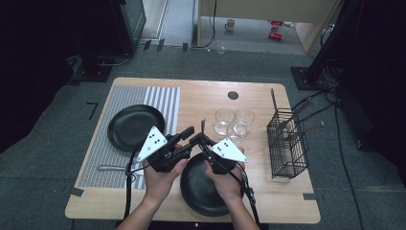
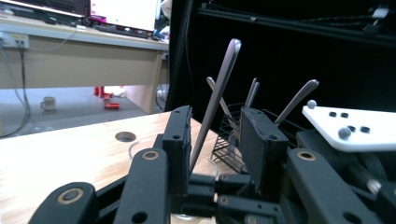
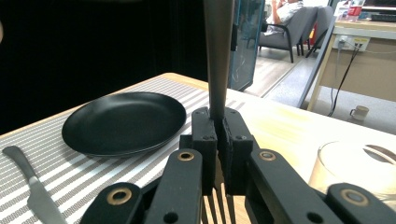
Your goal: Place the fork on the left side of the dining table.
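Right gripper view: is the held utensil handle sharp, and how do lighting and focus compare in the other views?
Right gripper view: the utensil handle is close and blurred. Left gripper view: a blown-out bright screen, dark backdrop. High view: soft overall, table evenly lit.

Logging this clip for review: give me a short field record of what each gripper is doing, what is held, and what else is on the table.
right gripper: jaws shut on the utensil handle, which stands upright
left gripper: jaws open, handle between them, pads not pressing
position: both over the near black plate
far black plate: on the striped placemat
knife: lying on the placemat
glasses: three, clustered mid-table
wire basket: right side, holds cutlery
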`<state>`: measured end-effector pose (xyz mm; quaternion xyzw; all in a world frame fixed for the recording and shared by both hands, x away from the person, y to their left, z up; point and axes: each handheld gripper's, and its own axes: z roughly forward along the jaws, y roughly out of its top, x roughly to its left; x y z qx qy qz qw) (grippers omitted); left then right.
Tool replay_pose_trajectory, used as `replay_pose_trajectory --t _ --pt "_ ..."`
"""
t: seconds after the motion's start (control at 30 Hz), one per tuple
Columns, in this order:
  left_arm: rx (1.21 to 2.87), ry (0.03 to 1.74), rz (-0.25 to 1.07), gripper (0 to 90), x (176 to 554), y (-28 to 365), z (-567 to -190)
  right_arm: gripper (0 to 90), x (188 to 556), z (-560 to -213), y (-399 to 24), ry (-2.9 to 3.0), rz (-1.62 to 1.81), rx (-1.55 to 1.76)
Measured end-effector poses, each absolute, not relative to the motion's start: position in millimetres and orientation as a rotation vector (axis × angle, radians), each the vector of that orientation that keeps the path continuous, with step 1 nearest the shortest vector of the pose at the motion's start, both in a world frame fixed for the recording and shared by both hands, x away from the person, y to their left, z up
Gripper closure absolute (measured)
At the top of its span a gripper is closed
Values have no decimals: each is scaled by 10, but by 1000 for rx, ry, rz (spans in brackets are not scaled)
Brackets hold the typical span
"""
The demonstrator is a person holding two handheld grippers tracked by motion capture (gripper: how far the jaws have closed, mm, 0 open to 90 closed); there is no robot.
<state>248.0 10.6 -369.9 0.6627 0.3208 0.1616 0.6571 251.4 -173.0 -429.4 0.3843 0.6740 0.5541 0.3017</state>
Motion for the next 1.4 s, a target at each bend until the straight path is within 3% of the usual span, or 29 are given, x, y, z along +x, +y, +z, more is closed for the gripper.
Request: replay_pose_trajectory --t 0.33,0.43,0.53,0.67,0.93,1.2,1.33,1.4 --pt "1506 768 416 697 2527 50 -3597 869 2456 -4325 -1619 1820 1426 962" --pt "1505 776 423 740 2534 45 -3581 869 2452 -4337 -1608 1823 1419 954" --pt "1507 774 424 842 2540 45 -3583 869 2452 -4338 -1604 1822 1414 956" --pt "1522 758 466 876 2554 66 -3574 856 2450 -4342 -1612 1812 1413 959" --pt "1494 766 415 888 2650 145 -3543 706 2435 -4356 -1756 1830 1488 992" --pt "1477 759 434 888 2689 159 -3494 637 2418 -4383 -1933 1830 1512 1039" --pt "1469 751 438 888 2718 191 -3484 507 2386 -4425 -2014 1832 1440 1039" --pt "1466 756 440 888 2733 210 -3486 502 2361 -4459 -2073 1839 1420 1046"
